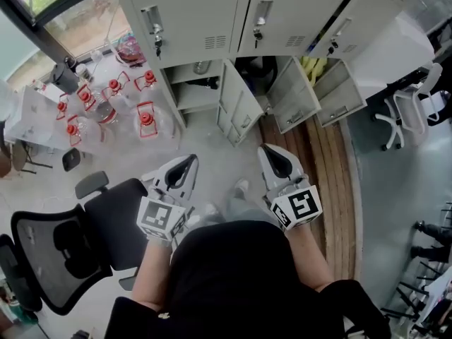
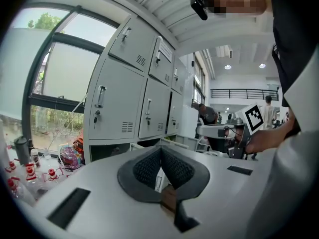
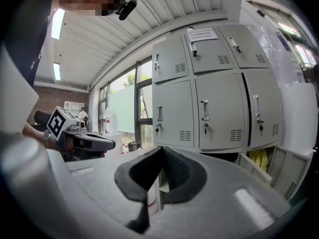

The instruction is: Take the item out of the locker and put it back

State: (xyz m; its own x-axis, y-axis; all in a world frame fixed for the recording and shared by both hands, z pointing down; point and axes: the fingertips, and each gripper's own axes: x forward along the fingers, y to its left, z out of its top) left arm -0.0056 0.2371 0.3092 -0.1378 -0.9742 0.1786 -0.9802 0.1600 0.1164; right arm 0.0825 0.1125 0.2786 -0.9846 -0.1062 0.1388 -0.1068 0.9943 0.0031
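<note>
Grey lockers (image 1: pixel 212 20) stand ahead of me, and several doors in the bottom row hang open. One open compartment holds a yellow item (image 1: pixel 314 66), also in the right gripper view (image 3: pixel 259 158). The compartment beside it has something dark (image 1: pixel 258 69) inside. Further left, an open compartment holds a small silvery thing (image 1: pixel 201 67). My left gripper (image 1: pixel 180 171) and right gripper (image 1: pixel 279 162) are held side by side near my waist, well short of the lockers. Both are shut with nothing between the pads (image 2: pixel 149 168) (image 3: pixel 174 171).
A black office chair (image 1: pixel 70 239) stands close on my left. Several water jugs with red handles (image 1: pixel 145 115) sit on the floor left of the lockers. A white chair (image 1: pixel 409 111) stands at the right. Open locker doors (image 1: pixel 236 108) (image 1: pixel 339 97) jut out over the floor.
</note>
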